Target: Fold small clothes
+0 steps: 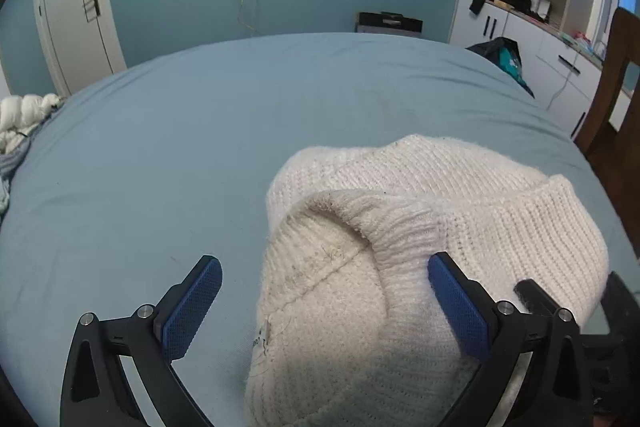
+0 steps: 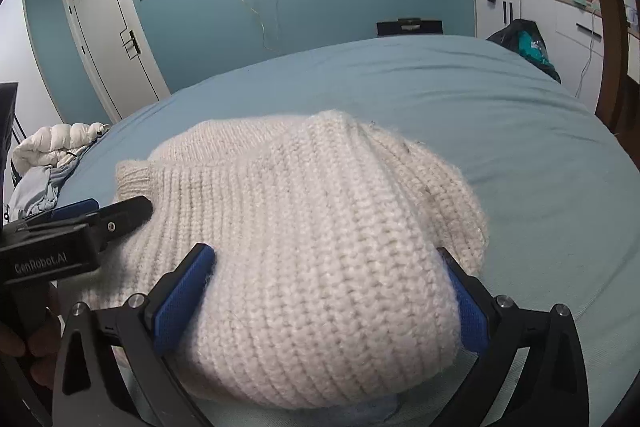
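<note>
A cream knit hat [image 1: 400, 227] lies crumpled on the blue bed sheet [image 1: 200, 147], its ribbed cuff turned up and a seam with a small label showing inside. My left gripper [image 1: 326, 291] is open around its near left part; the right pad touches the cuff, while the left pad sits over bare sheet. In the right wrist view the hat [image 2: 320, 247] bulges between the wide-apart fingers of my open right gripper [image 2: 326, 291], both pads against the knit. The left gripper [image 2: 120, 205] rests on the hat's left side, held by a hand [image 2: 24, 343].
A white puffy jacket [image 2: 60, 143] and pale cloth lie at the bed's left edge. A dark bag [image 1: 504, 59] sits at the far right corner, with a wooden frame [image 1: 616, 87] and white cabinets [image 1: 520, 27] beyond. Bare sheet stretches behind and left of the hat.
</note>
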Demonstrator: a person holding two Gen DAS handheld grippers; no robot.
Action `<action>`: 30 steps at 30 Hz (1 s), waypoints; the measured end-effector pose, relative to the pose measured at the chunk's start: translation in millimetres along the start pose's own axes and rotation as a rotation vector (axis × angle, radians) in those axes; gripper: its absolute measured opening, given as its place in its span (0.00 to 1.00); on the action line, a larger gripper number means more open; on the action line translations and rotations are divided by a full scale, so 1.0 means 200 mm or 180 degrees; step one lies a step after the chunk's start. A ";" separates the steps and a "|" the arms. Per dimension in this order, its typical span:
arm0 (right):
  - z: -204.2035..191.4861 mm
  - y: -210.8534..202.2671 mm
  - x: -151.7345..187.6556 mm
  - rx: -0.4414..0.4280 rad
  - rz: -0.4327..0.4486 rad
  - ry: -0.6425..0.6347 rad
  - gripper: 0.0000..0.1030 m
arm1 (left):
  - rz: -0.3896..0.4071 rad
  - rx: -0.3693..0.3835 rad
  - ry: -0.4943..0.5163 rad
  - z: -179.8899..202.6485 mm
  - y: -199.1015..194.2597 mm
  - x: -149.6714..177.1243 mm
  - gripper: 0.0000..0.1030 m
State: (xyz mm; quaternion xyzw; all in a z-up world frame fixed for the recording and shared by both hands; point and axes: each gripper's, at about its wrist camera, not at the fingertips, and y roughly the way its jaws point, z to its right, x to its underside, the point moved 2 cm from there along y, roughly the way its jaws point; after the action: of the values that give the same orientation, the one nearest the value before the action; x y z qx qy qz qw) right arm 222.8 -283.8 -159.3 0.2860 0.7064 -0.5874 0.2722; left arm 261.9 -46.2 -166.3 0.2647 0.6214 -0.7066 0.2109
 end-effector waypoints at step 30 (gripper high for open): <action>-0.03 -1.10 0.43 0.0057 0.0172 0.0456 0.99 | 0.0252 -0.0565 0.0363 -0.11 -1.00 0.48 1.00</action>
State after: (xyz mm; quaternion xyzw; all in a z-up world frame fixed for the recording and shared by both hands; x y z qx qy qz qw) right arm 3.6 -303.0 -72.8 0.3486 0.7108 -0.5642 0.2341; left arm 65.5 5.5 -76.2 0.3091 0.6815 -0.6238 0.2256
